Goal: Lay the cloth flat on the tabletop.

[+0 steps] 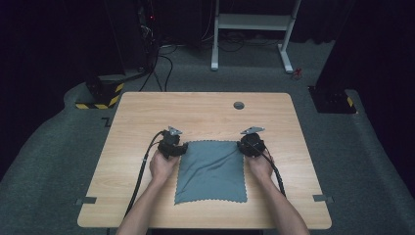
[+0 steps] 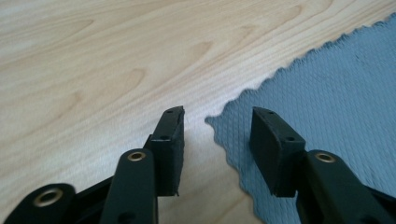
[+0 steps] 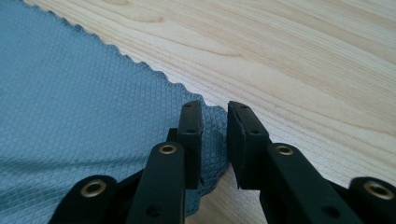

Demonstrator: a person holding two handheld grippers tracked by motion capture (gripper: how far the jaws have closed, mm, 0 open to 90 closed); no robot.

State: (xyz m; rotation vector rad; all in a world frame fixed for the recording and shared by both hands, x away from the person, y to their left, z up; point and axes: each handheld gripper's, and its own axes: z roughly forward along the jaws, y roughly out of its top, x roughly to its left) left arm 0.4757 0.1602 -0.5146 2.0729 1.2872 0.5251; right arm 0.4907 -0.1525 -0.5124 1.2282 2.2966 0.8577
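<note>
One grey-blue cloth [image 1: 211, 171] with a zigzag-cut edge lies flat on one wooden table [image 1: 205, 112], in the near half between the person's two hands, and there are two grippers, one at each of its far corners. The left gripper [image 1: 172, 143] sits at the far left corner of the cloth and the right gripper [image 1: 251, 145] at the far right corner, each with a black cable trailing back along the forearm toward the near edge of the table. In the left gripper view the left gripper [image 2: 217, 140] has its jaws apart with a clear gap; the corner of the cloth [image 2: 327, 107] pokes into that gap from the right, the right-hand jaw stands over the fabric, the left-hand jaw stands over bare wood [image 2: 93, 70], and neither pad presses on the cloth. In the right gripper view the right gripper [image 3: 215, 140] has its jaws apart by a narrower gap; the corner of the cloth [image 3: 84, 102] lies under the left-hand jaw and shows in the slit between the two, but the pads do not pinch it. The high view shows the whole cloth, a soft crease running across it from the far right corner, a small round grey cap [image 1: 239, 105] set in the far part of the table, and a white frame [image 1: 254, 29] on the floor beyond. The two gripper views show the diamond weave of the fabric and its scalloped edge.
</note>
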